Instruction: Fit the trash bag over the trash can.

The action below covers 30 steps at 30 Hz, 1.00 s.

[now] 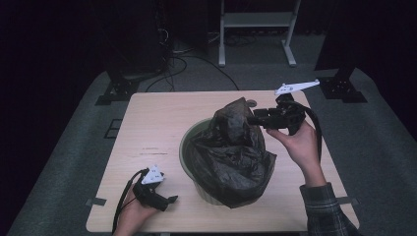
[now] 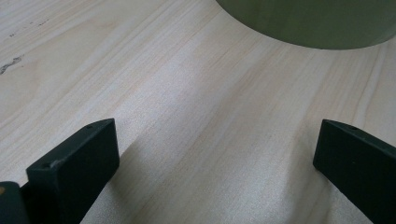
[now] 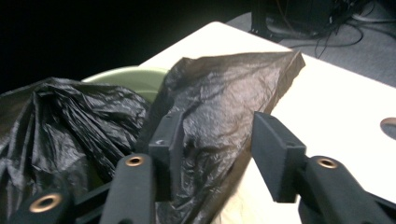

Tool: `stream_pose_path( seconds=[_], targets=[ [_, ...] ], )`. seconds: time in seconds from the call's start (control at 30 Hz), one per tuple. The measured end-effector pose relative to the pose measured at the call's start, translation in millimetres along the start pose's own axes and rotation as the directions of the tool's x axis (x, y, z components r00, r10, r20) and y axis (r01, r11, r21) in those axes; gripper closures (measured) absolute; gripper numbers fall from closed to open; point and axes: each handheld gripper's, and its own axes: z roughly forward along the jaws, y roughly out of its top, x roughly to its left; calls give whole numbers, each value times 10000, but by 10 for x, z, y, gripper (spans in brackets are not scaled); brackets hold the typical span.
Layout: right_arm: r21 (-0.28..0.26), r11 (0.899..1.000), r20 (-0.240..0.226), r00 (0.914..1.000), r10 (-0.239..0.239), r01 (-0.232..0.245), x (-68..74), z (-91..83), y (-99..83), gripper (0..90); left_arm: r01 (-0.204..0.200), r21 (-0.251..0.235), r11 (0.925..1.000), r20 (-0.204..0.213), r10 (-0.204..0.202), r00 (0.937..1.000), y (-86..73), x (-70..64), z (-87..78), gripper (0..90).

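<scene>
A pale green round bin [image 1: 185,143] stands mid-table, with a black plastic bag [image 1: 231,157] stuffed in it and spilling over its front rim. One corner of the bag rises in a peak at the back. My right gripper [image 1: 252,119] is held at that peak. In the right gripper view its jaws [image 3: 217,120] stand apart, open, with a fold of the bag [image 3: 224,88] between them and the bin's rim [image 3: 135,77] behind. My left gripper [image 1: 170,200] lies low at the table's front left, open over bare wood [image 2: 215,135], with the bin wall [image 2: 303,23] ahead.
The wooden table [image 1: 157,118] has bare room left of the bin. A small round mark or disc [image 1: 252,103] lies behind the bag. On the carpet beyond stand a white frame [image 1: 255,19], black stand feet [image 1: 115,91] and cables.
</scene>
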Motion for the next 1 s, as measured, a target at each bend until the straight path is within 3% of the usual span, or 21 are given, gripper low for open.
stream_pose_path(
  seconds=[0.23,0.33,0.4,0.53,0.57,0.63,0.7,0.8,0.9,0.93,0.97,1.0],
  targets=[
    [148,9987,-267,9985,-482,487,59,63,-28,832,-1,0,10000,0,1,10000,0,0,0,0],
    [161,9982,-371,9977,-567,573,77,69,-30,878,1,0,10000,0,-1,10000,0,0,0,0],
    [309,9954,-746,9933,-887,912,138,108,-28,892,3,-1,10000,1,-3,10000,0,0,0,0],
    [952,9817,-1036,9824,-1552,1651,284,253,2,892,4,-4,10000,-1,-4,10000,0,0,0,0],
    [952,9817,-1036,9824,-1552,1651,284,253,2,892,4,-4,10000,-1,-4,10000,0,0,0,0],
    [1381,9702,-1223,9755,-1829,1992,369,367,28,890,5,-4,10000,0,-5,10000,0,0,0,0],
    [1559,9665,-1265,9745,-1851,2038,391,404,34,887,0,-1,10000,0,0,10000,0,0,0,0],
    [2070,9525,-1468,9697,-1954,2232,450,539,41,839,1,-2,10000,0,-1,10000,0,0,0,0],
    [2117,9516,-1450,9700,-1949,2229,458,571,41,766,2,-1,10000,-1,-2,10000,0,0,0,0],
    [1973,9547,-1345,9708,-1986,2227,452,565,42,662,3,-3,10000,0,-3,10000,0,0,0,0],
    [1973,9547,-1345,9708,-1986,2227,452,565,42,662,3,-3,10000,0,-3,10000,0,0,0,0],
    [1731,9615,-1149,9740,-1954,2133,433,515,49,603,-1,1,10000,-1,1,10000,0,0,0,0]
  ],
)
